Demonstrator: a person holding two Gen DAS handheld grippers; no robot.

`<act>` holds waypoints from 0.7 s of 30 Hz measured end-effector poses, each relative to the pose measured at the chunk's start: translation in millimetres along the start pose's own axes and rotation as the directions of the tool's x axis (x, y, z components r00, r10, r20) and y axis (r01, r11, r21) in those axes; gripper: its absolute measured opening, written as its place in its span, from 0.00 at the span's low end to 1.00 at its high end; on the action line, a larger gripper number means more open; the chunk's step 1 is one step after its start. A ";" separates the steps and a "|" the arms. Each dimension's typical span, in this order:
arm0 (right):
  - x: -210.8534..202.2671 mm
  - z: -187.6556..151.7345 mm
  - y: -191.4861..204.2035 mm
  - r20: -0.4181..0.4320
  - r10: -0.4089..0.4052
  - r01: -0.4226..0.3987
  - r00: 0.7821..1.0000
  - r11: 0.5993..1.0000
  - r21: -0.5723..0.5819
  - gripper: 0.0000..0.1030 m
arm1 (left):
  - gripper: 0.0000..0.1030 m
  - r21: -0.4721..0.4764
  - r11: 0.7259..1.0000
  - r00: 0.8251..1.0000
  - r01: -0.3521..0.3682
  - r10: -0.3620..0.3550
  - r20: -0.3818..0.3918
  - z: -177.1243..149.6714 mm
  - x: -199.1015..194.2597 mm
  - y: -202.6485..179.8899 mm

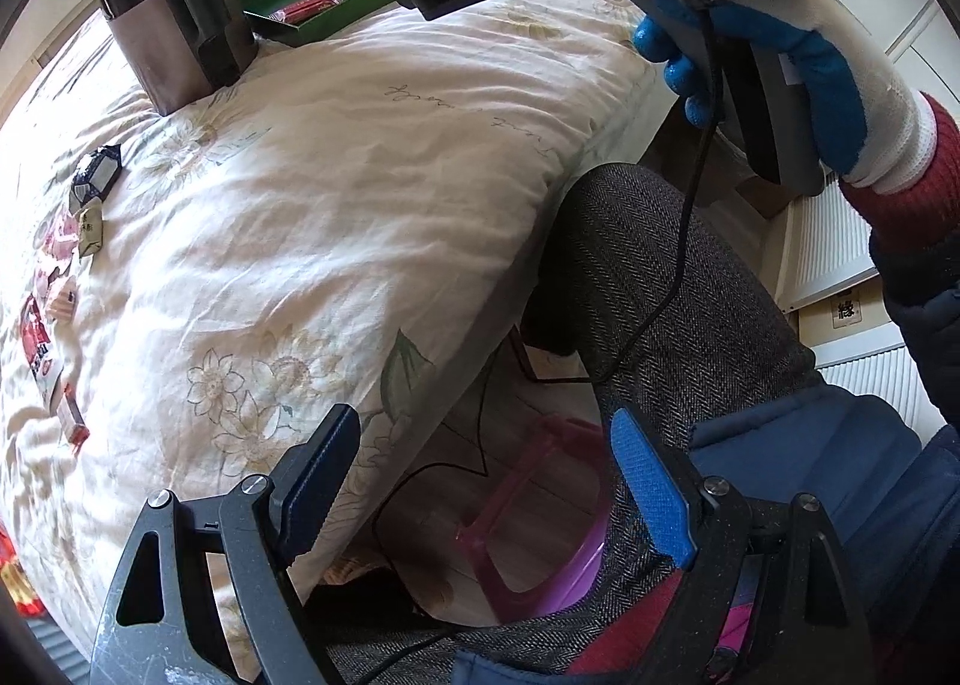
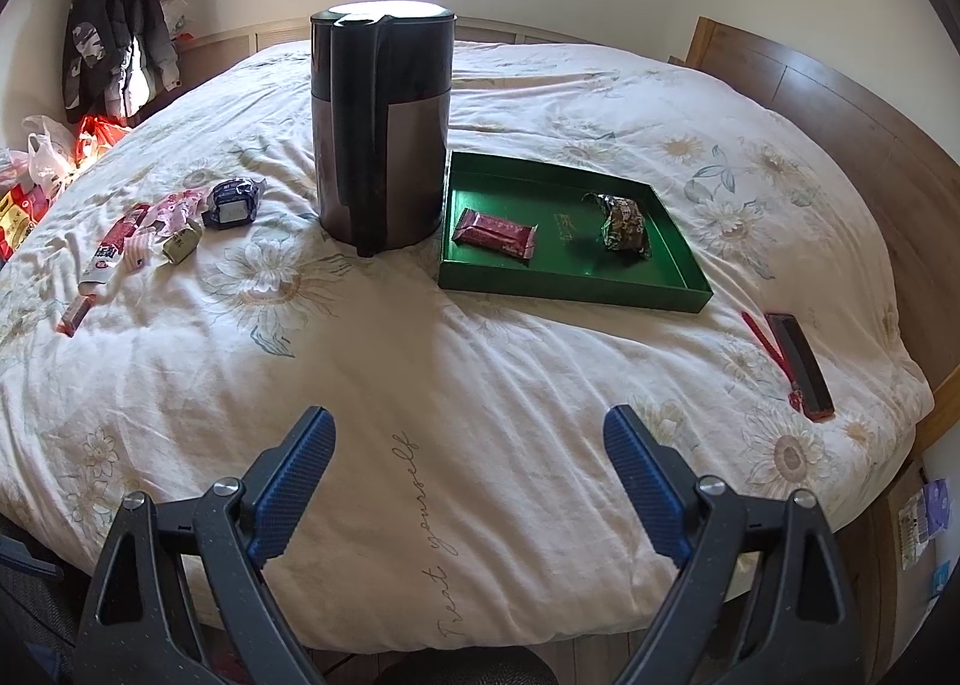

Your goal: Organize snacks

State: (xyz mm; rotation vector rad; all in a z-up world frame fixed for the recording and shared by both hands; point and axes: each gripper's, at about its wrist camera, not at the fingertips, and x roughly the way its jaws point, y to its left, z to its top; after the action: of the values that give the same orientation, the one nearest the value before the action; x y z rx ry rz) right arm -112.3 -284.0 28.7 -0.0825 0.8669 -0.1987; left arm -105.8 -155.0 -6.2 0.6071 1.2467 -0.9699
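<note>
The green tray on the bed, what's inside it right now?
The green tray holds two snacks: a red packet at its left and a crumpled dark wrapper at its right, lying apart. The kettle hides none of the inside; what is in the wrappers cannot be seen.

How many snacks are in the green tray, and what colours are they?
Red snack bar: 1
Green-and-brown wrapped snack: 1
Total in the green tray: 2

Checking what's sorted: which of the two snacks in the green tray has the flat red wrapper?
The flat red snack bar, nearest the kettle; the other is crinkled dark foil.
</note>
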 end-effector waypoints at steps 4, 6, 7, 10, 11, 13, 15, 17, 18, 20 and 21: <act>3.4 -1.6 0.3 -0.011 0.001 -0.001 1.000 1.000 -0.002 1.00 | 0.79 0.009 0.999 0.999 0.037 -0.037 -0.015 0.1 4.6 -3.6; 5.1 -2.2 0.1 -0.015 0.000 0.000 1.000 1.000 -0.002 1.00 | 0.79 0.012 0.998 0.998 0.062 -0.062 -0.024 0.6 6.7 -5.5; 6.3 -2.5 -0.2 -0.018 -0.002 0.001 1.000 1.000 -0.002 1.00 | 0.79 0.012 0.997 0.997 0.073 -0.073 -0.028 1.0 8.2 -7.1; 10.6 -3.7 -1.6 -0.029 -0.004 0.004 1.000 1.000 0.001 1.00 | 0.79 0.021 0.996 0.995 0.092 -0.091 -0.036 2.8 12.7 -9.9; 12.4 -4.5 -2.0 -0.034 -0.004 0.004 0.999 1.000 0.002 1.00 | 0.79 0.022 0.995 0.995 0.096 -0.095 -0.039 3.7 14.0 -10.3; 16.2 -6.1 -3.0 -0.043 -0.005 0.005 0.999 1.000 0.004 1.00 | 0.79 0.024 0.994 0.994 0.102 -0.101 -0.045 5.5 17.2 -9.7; 20.1 -7.8 -4.8 -0.053 -0.005 0.005 0.999 1.000 0.008 1.00 | 0.79 0.025 0.994 0.993 0.104 -0.103 -0.053 7.4 19.7 -8.6; 23.9 -9.1 -6.4 -0.061 -0.005 0.006 0.998 1.000 0.011 1.00 | 0.79 0.025 0.994 0.993 0.106 -0.104 -0.059 8.5 22.3 -7.9; 25.5 -9.5 -6.7 -0.064 -0.005 0.006 0.998 1.000 0.013 1.00 | 0.79 0.025 0.994 0.993 0.107 -0.105 -0.062 9.3 23.4 -7.6; 28.4 -10.0 -7.2 -0.069 -0.003 0.005 0.998 1.000 0.015 1.00 | 0.79 0.027 0.994 0.992 0.106 -0.105 -0.065 9.8 24.9 -4.9; 29.8 -10.2 -7.4 -0.071 -0.003 0.004 0.998 1.000 0.015 1.00 | 0.79 0.027 0.994 0.992 0.106 -0.104 -0.066 9.8 25.2 -4.7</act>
State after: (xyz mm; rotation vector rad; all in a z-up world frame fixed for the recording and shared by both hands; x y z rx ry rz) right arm -102.4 -297.4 0.9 -0.0629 0.9355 -0.2123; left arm -104.4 -172.3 -27.5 0.6054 1.3346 -1.0652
